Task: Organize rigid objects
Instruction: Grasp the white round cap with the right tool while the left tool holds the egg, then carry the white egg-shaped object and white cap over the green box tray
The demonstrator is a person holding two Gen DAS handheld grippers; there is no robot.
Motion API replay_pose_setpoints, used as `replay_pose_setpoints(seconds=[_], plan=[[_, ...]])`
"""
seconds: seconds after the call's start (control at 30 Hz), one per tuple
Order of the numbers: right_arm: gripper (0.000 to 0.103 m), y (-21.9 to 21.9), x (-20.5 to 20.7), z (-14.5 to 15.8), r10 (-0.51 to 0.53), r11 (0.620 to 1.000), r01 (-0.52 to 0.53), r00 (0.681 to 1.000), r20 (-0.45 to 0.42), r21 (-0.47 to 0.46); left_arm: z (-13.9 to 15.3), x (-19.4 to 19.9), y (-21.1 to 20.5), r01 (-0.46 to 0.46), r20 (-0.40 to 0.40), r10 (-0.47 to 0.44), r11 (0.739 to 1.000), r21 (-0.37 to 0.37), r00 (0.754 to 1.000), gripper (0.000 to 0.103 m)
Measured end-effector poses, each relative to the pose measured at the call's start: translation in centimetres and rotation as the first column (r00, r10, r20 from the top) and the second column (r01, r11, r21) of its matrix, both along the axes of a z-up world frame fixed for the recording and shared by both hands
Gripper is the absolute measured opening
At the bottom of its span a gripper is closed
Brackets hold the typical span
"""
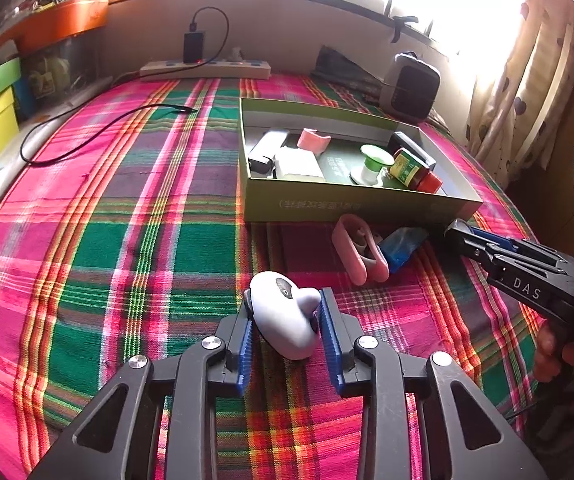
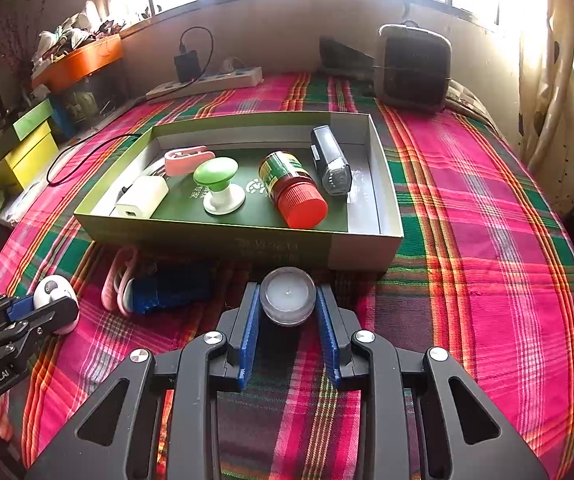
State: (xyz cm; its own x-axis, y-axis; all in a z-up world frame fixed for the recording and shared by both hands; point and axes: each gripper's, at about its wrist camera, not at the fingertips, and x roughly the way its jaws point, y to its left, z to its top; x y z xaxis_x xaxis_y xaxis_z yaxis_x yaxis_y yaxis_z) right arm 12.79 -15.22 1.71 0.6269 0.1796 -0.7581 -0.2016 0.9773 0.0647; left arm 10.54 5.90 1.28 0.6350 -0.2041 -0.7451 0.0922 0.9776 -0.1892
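Between left claw (image 1: 285, 312) pads: white gadget (image 1: 283, 314)

Home bedroom: plaid bedspread (image 2: 487, 200), heart-print curtain (image 2: 559, 92), window sill clutter.

woven plaid cloth (image 2: 467, 208), matt cardboard box (image 2: 367, 248)

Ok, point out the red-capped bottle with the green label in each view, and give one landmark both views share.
Left wrist view: the red-capped bottle with the green label lies on its side at the right end of the shallow green cardboard box, right of centre.
Right wrist view: the bottle lies inside the box, just above centre, cap toward the camera.
Shared landmark: the white power strip by the far wall.
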Motion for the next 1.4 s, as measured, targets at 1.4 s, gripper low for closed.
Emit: replay_pose_setpoints(seconds=[1.4], plan=[[0.029,-1.0,-1.3,3.2,0.032,0.998,-0.035,0.996,0.079,0.045,3.7,0.3,-1.4,0.034,0.058,-0.036,0.999,0.026,0.998,0.028]])
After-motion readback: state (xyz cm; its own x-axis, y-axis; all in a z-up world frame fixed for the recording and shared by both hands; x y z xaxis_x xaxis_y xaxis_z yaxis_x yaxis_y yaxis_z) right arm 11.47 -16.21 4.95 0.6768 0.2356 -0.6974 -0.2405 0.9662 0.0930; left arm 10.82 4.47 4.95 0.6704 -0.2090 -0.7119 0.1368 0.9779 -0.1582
